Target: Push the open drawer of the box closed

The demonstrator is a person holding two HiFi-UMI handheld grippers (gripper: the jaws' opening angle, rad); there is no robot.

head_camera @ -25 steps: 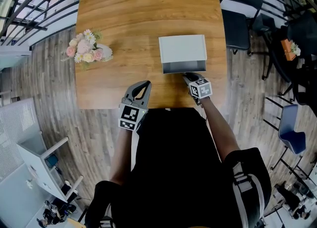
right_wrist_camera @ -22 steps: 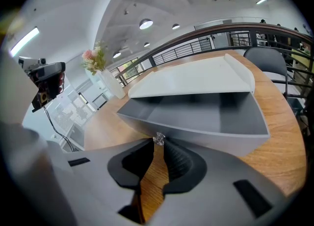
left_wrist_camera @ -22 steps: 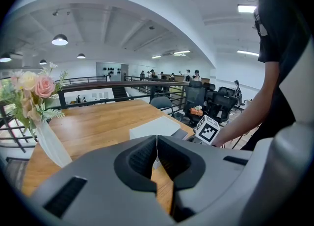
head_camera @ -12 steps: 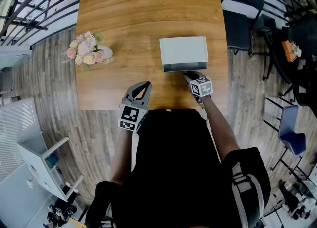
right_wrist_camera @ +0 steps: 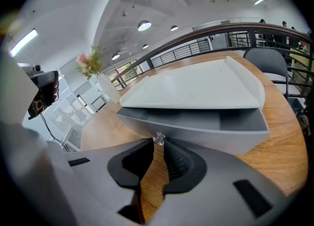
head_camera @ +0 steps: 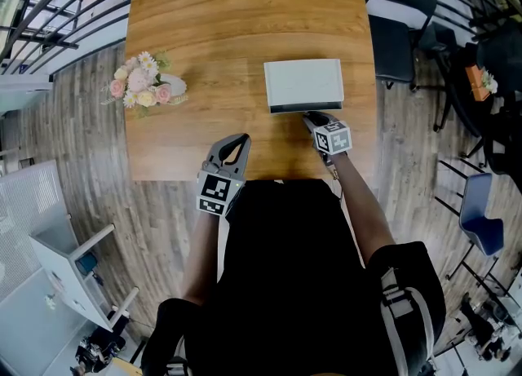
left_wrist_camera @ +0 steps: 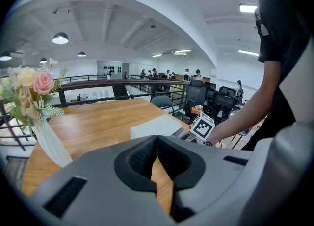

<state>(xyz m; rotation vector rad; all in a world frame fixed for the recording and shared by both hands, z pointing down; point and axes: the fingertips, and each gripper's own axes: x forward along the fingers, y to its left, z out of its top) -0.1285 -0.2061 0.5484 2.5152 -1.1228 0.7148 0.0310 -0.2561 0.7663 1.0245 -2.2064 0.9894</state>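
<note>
1. My right tongs (right_wrist_camera: pixel 160 145), clenched, touch the knob (right_wrist_camera: pixel 158 138) of the drawer (right_wrist_camera: pixel 206 128) just ahead, which sticks out from under the box (right_wrist_camera: pixel 196 90).
2. I should push straight and level until it sits flush.
3. My left tongs (left_wrist_camera: pixel 157 144) are clenched and empty.

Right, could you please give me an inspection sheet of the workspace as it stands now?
Surface: wooden table, with the job's things at the right front.
Job's things: grey box; its drawer is slightly open, with a small clear knob on its front.
Clutter: vase of flowers at the table's left edge.
Grippers: right hand-held gripper has its jaws together, tips at the knob; left hand-held gripper has its jaws together with nothing between them, at the near table edge.
Cables: nothing seen on the table.
Surroundings: office chairs to the right, railing to the left, plank floor.
</note>
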